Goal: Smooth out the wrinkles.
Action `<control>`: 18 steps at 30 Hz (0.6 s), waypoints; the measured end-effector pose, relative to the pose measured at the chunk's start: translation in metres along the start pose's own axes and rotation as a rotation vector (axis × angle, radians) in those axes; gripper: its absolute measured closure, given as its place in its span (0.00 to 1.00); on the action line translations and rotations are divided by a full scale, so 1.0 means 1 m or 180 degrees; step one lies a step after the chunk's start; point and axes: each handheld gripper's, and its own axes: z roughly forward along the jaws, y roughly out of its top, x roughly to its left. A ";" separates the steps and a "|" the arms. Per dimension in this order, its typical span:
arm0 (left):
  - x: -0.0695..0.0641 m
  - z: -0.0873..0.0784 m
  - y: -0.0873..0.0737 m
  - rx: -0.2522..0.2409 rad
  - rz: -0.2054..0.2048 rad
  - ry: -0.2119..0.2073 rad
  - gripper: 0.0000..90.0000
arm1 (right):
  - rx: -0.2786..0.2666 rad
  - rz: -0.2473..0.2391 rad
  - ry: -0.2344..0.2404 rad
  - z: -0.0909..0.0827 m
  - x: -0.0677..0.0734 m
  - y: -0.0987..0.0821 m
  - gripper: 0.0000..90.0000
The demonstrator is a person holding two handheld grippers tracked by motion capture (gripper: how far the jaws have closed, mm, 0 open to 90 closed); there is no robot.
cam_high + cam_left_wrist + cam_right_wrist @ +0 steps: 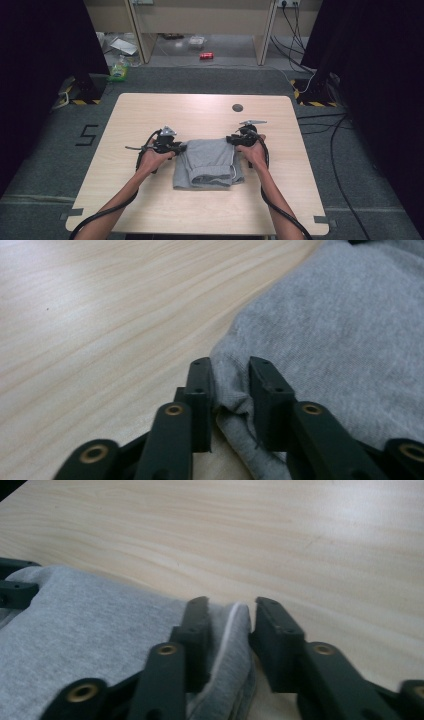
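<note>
Grey fabric, a folded garment [208, 163], lies near the middle of the wooden table [150, 112], a little toward the person's edge. From the high view the two grippers sit at the garment's far corners: the left gripper [176, 147] at its far left corner, the right gripper [233, 140] at its far right corner, each held in a hand with a black cable trailing back along the forearm. That view is too distant to show how the jaws stand.

The left gripper view gives the closer account: the left gripper [231, 390] has a bunched fold of the garment's [340, 340] edge between its jaws, which stand slightly apart, the cloth filling most of the gap; whether the pads press on it cannot be told for sure. The right gripper view shows the right gripper [231, 630] with the garment's [90, 625] hem, a pale seam line along it, rising between its jaws; the near jaw lies against the cloth and a thin gap shows beside the other jaw. At that view's left edge, past the garment, a piece of the other gripper appears.

Beyond the garment, toward the table's far edge, a small dark round mark [237, 107] sits on the tabletop. Farther off, on the floor behind the table, lie a red can [206, 56] and some cables [295, 30], well apart from the garment. Nothing stands between the grippers and the cloth.
</note>
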 end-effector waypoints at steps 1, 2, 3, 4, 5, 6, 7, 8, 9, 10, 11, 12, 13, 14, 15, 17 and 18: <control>0.000 -0.001 0.000 0.0000 -0.0025 -0.0006 0.73 | 0.0031 0.0043 0.0006 -0.001 0.000 -0.001 0.64; 0.001 -0.002 -0.001 -0.0008 -0.0058 -0.0001 0.69 | 0.0036 0.0046 0.0009 -0.003 0.000 -0.002 0.60; 0.000 -0.003 -0.001 -0.0015 -0.0092 0.0003 0.64 | 0.0027 0.0043 0.0008 -0.006 0.000 -0.003 0.55; 0.000 -0.006 -0.002 -0.0022 -0.0108 -0.0001 0.59 | 0.0017 0.0030 0.0005 -0.008 0.000 -0.005 0.51; -0.001 -0.008 -0.003 -0.0033 -0.0107 -0.0002 0.58 | 0.0027 -0.0002 0.0000 -0.011 0.000 -0.008 0.49; -0.003 -0.011 -0.003 -0.0046 -0.0101 -0.0005 0.57 | 0.0044 -0.0038 -0.0008 -0.013 0.001 -0.010 0.47; -0.006 -0.013 -0.004 -0.0061 -0.0090 -0.0028 0.55 | 0.0074 -0.0071 -0.0028 -0.016 0.001 -0.014 0.45; -0.011 -0.017 -0.005 -0.0056 -0.0063 -0.0043 0.53 | 0.0078 -0.0072 -0.0035 -0.019 0.001 -0.016 0.44; -0.016 -0.020 -0.006 -0.0056 -0.0038 -0.0040 0.50 | 0.0091 -0.0115 -0.0034 -0.023 0.002 -0.019 0.42; -0.019 -0.021 -0.006 -0.0045 -0.0010 -0.0040 0.48 | 0.0100 -0.0165 -0.0045 -0.027 0.003 -0.021 0.42; -0.021 -0.022 -0.007 -0.0039 0.0027 -0.0047 0.48 | 0.0105 -0.0206 -0.0058 -0.030 0.004 -0.022 0.42; -0.025 -0.024 -0.008 -0.0020 0.0055 -0.0057 0.47 | 0.0104 -0.0242 -0.0073 -0.033 0.005 -0.024 0.41; -0.027 -0.023 -0.010 0.0002 0.0067 -0.0062 0.47 | 0.0131 -0.0298 -0.0100 -0.036 0.007 -0.026 0.40; -0.028 -0.023 -0.011 0.0044 0.0104 -0.0061 0.47 | 0.0142 -0.0327 -0.0119 -0.039 0.008 -0.028 0.40; -0.029 -0.023 -0.013 0.0070 0.0134 -0.0053 0.46 | 0.0149 -0.0350 -0.0119 -0.041 0.010 -0.029 0.39; -0.030 -0.026 -0.017 0.0071 0.0135 -0.0037 0.45 | 0.0167 -0.0393 -0.0101 -0.044 0.013 -0.032 0.38; -0.030 -0.029 -0.019 0.0041 0.0113 -0.0060 0.45 | 0.0163 -0.0426 -0.0083 -0.048 0.015 -0.033 0.38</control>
